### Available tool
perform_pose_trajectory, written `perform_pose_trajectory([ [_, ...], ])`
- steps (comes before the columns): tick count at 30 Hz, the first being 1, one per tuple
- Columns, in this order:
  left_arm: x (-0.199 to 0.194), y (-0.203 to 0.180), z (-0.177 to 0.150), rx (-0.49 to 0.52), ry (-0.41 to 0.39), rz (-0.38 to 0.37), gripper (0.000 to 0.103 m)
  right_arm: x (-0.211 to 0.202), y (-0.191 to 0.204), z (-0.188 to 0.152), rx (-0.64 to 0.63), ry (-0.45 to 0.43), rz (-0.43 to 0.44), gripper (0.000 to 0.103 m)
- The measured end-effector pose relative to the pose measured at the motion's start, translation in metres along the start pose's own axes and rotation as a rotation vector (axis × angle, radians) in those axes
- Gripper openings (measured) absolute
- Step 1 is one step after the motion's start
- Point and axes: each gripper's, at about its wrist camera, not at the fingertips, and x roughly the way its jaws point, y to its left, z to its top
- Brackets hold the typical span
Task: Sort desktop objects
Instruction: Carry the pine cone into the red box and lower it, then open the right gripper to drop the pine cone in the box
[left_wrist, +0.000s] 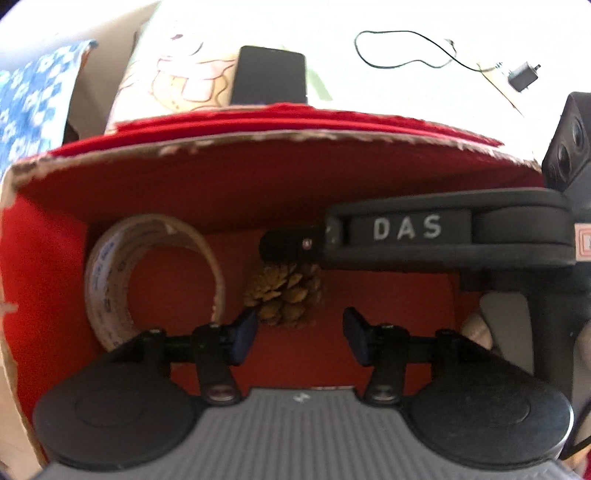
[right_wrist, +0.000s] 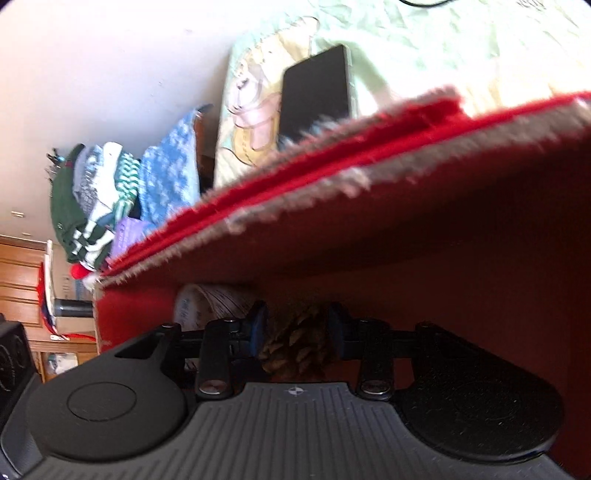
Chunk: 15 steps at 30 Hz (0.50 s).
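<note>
A red cardboard box (left_wrist: 229, 184) with a torn rim fills both views. Inside it, a roll of tape (left_wrist: 101, 291) stands on edge at the left and a brown pine cone (left_wrist: 288, 295) sits in the middle. My left gripper (left_wrist: 300, 338) hangs open above the box floor with nothing between its fingers; the cone is just beyond its left finger. The right gripper reaches in from the right, one finger (left_wrist: 291, 243) over the cone. In the right wrist view my right gripper (right_wrist: 298, 328) is shut on the pine cone (right_wrist: 295, 345), with the tape (right_wrist: 195, 302) behind it.
A black phone (left_wrist: 271, 75) lies on a cartoon-print cloth (left_wrist: 177, 85) behind the box, also seen as the phone (right_wrist: 316, 88). A black cable and charger (left_wrist: 522, 75) lie far right. A blue patterned cloth (left_wrist: 33, 96) is at the left; piled clothes (right_wrist: 92, 199) beyond.
</note>
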Motion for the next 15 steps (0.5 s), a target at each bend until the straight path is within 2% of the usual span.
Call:
perform_pose_trajectory([
  [4, -0.006, 0.003, -0.004, -0.014, -0.049, -0.003, 0.051, -0.003, -0.009, 0.002, 0.03, -0.018, 0.081, 0.047],
  [7, -0.009, 0.0, -0.005, 0.002, -0.081, 0.025, 0.054, -0.004, -0.013, 0.003, 0.052, -0.008, 0.095, 0.047],
  [9, -0.009, -0.005, -0.004, 0.017, -0.08, 0.036, 0.056, -0.003, -0.011, 0.001, 0.033, -0.001, 0.056, 0.046],
  [12, -0.007, -0.008, -0.001, 0.045, -0.072, 0.053, 0.056, -0.001, -0.009, -0.004, 0.019, 0.029, -0.052, 0.048],
  [14, -0.011, -0.008, -0.009, 0.061, -0.071, 0.044, 0.055, -0.001, -0.01, -0.008, 0.044, 0.076, -0.044, 0.041],
  [15, -0.014, -0.008, -0.01, 0.065, -0.07, 0.031, 0.055, -0.002, -0.01, -0.01, 0.055, 0.105, -0.047, 0.041],
])
